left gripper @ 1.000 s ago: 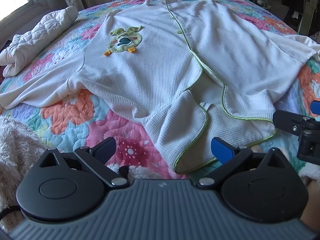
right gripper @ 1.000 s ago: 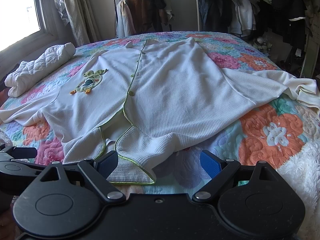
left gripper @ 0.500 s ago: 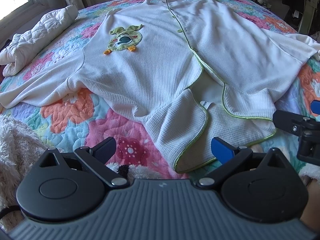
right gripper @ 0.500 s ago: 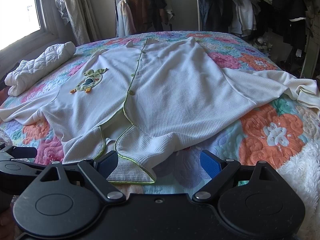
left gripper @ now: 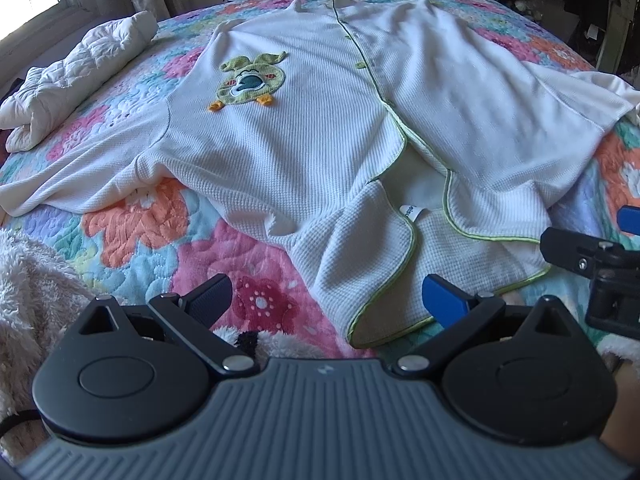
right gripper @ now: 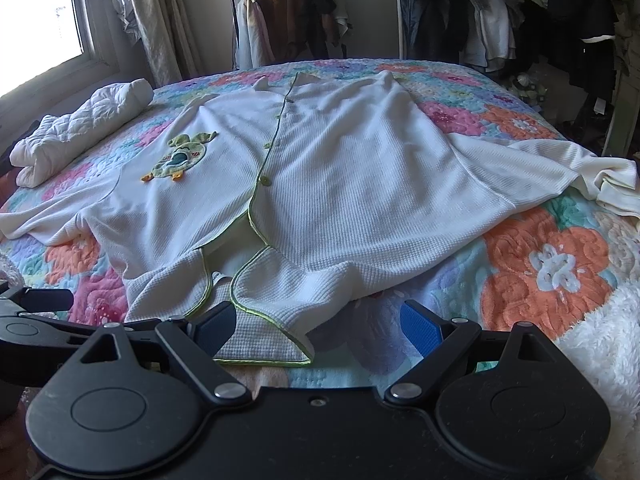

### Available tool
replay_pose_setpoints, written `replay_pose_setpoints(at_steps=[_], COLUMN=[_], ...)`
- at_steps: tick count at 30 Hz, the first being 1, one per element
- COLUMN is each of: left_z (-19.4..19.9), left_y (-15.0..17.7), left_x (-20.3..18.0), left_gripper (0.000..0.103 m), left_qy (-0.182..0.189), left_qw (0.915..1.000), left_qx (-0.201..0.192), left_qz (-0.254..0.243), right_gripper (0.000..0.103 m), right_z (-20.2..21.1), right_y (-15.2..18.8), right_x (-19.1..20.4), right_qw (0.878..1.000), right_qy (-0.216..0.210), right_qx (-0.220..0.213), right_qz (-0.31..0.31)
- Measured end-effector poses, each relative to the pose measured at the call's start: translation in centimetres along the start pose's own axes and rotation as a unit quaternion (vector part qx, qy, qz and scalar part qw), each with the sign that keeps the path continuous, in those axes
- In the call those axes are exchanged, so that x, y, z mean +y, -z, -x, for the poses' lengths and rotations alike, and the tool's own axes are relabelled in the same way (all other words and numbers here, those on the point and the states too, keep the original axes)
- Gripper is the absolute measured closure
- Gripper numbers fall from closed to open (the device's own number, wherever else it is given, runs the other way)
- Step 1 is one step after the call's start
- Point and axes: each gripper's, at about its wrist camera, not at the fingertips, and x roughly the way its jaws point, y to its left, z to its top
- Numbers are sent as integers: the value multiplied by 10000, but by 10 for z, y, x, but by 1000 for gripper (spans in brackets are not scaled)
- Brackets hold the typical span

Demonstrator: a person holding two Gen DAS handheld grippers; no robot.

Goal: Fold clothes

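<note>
1. Starting the fold: a white waffle-knit garment (left gripper: 288, 160) lies spread face up on the floral quilt (left gripper: 136, 232) of the bed, buttoned down the front with green piping, a green duck patch (left gripper: 250, 82) on one chest panel. No fold made yet, by my reading; both sleeves lie out to the sides and the hem flaps are open.
2. Left gripper (left gripper: 326, 300) hovers low over the near edge of the bed, jaws spread wide and holding nothing. Its fingers bracket the near hem corner (left gripper: 384, 320), which lies between them but is not touched.
3. Right gripper (right gripper: 316, 326) sits just beside the left one, likewise spread and empty. Its left finger is over the hem panel with the green trim (right gripper: 260, 348); contact cannot be confirmed.
4. Both tools point along the garment toward the collar (right gripper: 298, 78), level and close together.
5. Next move, as judged: each gripper settles on a hem corner or a side edge and pinches through all layers, since the front flaps are loose and overlapping. The right sleeve (right gripper: 540, 168) is bunched at its end and likely needs flattening first.
6. Off-task items: a rolled white quilted piece (left gripper: 76, 80) at far left, a clothes rack (right gripper: 440, 8) behind the bed.
</note>
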Motion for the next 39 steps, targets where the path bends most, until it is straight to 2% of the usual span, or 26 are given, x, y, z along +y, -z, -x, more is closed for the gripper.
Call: replay_pose_setpoints(at_steps=[4,8,12,17,22,25,28,31,34,37,39], left_z=[1,12,12,16,17,18,19,25,32,47,60], left_y=[1,0,-6,-26,-59,-80,-96,-108,-118,-130,-136], left_x=[-1,0,-2,-1,19,46,82,123,165,212,248], left_gripper=[0,0,0,0,0,0,0,1,1,2,2], left_qy=[-21,-21,-32,57,184,486,857,973,1034,795,403], left_qw=[10000,9997,9996,9994,9997,9986,9940,9895,9846,9837,9831], left_qx=[-5,-238,-168,-139,-1,123,241,148,2,-303,-651], left_qz=[-50,-88,-224,-326,-169,170,636,1059,1411,1583,1665], right_gripper=[11,11,11,11,11,11,11,11,11,11,11], right_z=[0,4,7,5,2,3,3,1,-3,-13,-17], right_y=[1,2,0,-17,-47,-70,-97,-126,-148,-171,-185], right_x=[2,5,1,-4,6,19,35,55,80,109,129], right_qw=[10000,10000,10000,9992,9991,9980,9956,9921,9900,9853,9797], right_qy=[-15,-5,-18,-217,-406,-628,-931,-1227,-1319,-1588,-1859], right_qx=[45,7,1,25,-20,-42,-44,-127,-268,-163,-125], right_qz=[-11,55,-66,-341,-148,45,107,231,433,612,739])
